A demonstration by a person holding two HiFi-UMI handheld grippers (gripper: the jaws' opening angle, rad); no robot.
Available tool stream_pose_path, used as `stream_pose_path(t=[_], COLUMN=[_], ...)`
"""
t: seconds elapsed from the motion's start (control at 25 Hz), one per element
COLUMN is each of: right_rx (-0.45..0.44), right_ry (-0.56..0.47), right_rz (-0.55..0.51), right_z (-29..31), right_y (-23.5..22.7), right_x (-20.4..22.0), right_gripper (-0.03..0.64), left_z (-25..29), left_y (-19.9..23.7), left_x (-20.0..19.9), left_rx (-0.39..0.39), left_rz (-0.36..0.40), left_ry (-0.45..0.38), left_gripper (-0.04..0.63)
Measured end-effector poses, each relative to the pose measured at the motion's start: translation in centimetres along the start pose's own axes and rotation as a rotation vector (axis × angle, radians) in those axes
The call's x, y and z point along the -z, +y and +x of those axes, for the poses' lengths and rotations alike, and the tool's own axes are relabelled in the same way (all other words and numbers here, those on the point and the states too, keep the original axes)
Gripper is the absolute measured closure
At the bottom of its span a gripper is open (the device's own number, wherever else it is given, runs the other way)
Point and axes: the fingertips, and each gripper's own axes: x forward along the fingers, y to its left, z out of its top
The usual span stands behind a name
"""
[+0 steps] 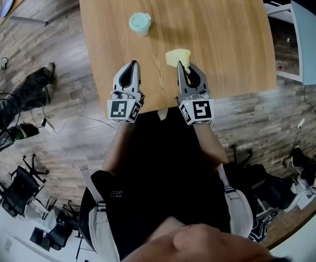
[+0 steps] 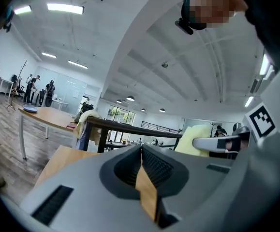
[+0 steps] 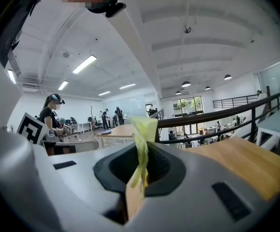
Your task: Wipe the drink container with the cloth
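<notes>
You are standing in a large open-plan office or lab. Your wooden tabletop (image 1: 228,37) sits on a wood-plank floor (image 1: 65,53), with black swivel chairs (image 1: 21,187) parked nearby. Around you, strip lights (image 2: 65,7) run along a high white ceiling (image 3: 217,28), and people (image 2: 33,88) stand among more desks (image 2: 48,116).

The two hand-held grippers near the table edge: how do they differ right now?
The left hand-held gripper is shut on nothing; the right hand-held gripper is shut on the pale yellow cloth. The mint-green lidded drink container stands nearer the left than the right. Both are grey, with jaws together.
</notes>
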Motion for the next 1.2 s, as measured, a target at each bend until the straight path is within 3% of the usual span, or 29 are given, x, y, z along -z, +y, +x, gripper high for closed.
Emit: stream_pose_path(t=[0.48, 1.0, 1.2], right_rx=[-0.127, -0.160, -0.172], right_ry=[0.017, 0.087, 0.110], right_rz=[0.017, 0.084, 0.055], right_z=[5.4, 11.6, 14.5], right_y=[-2.9, -4.1, -4.1], right_x=[0.6, 4.8, 6.8], right_gripper=[0.574, 0.574, 0.574], left_z=[6.8, 11.0, 12.3], left_y=[2.9, 8.3, 9.2], left_x=[0.5, 4.0, 4.9], left_rx=[-0.167, -0.242, -0.243], left_rz=[0.005, -0.015, -0.023], left_ry=[0.007, 0.102, 0.127], left_gripper=[0.571, 0.571, 0.571])
